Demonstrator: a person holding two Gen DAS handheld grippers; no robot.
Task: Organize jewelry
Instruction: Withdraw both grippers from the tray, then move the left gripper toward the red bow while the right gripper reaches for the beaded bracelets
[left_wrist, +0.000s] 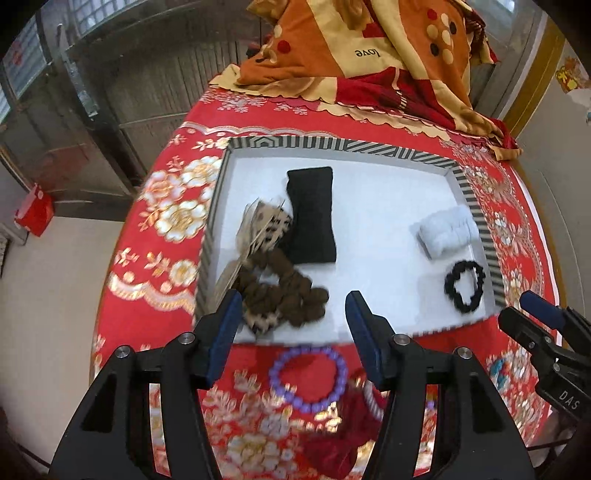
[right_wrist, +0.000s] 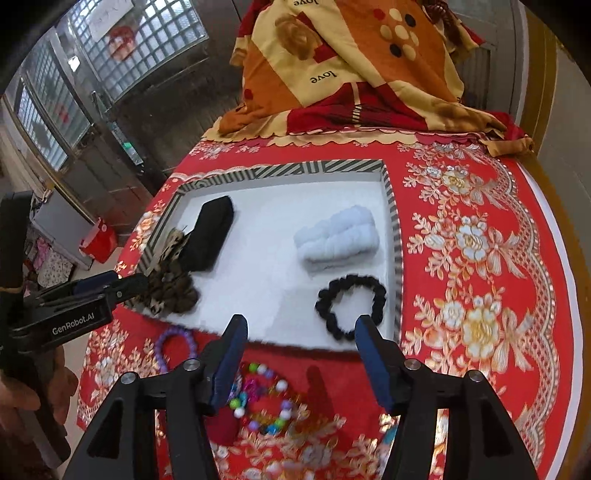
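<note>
A white tray with a striped rim (left_wrist: 332, 143) (right_wrist: 295, 170) lies on the red flowered cloth. In it are a black cushion (left_wrist: 312, 214) (right_wrist: 208, 234), a pale blue cushion (left_wrist: 447, 230) (right_wrist: 338, 238), a black bead bracelet (left_wrist: 464, 286) (right_wrist: 351, 306) and a brown bead bracelet (left_wrist: 288, 299) (right_wrist: 173, 291) on patterned cards. A purple bead bracelet (left_wrist: 308, 378) (right_wrist: 173, 345) lies on the cloth before the tray. A multicoloured bead bracelet (right_wrist: 264, 400) lies below my right gripper. My left gripper (left_wrist: 291, 332) is open and empty above the tray's near edge. My right gripper (right_wrist: 301, 347) is open and empty near the black bracelet.
A folded orange and red quilt (left_wrist: 369, 48) (right_wrist: 351, 74) lies behind the tray. A dark red cloth pouch (left_wrist: 340, 435) lies near the purple bracelet. The bed edge drops to the floor on the left, where a red box (left_wrist: 35, 210) stands.
</note>
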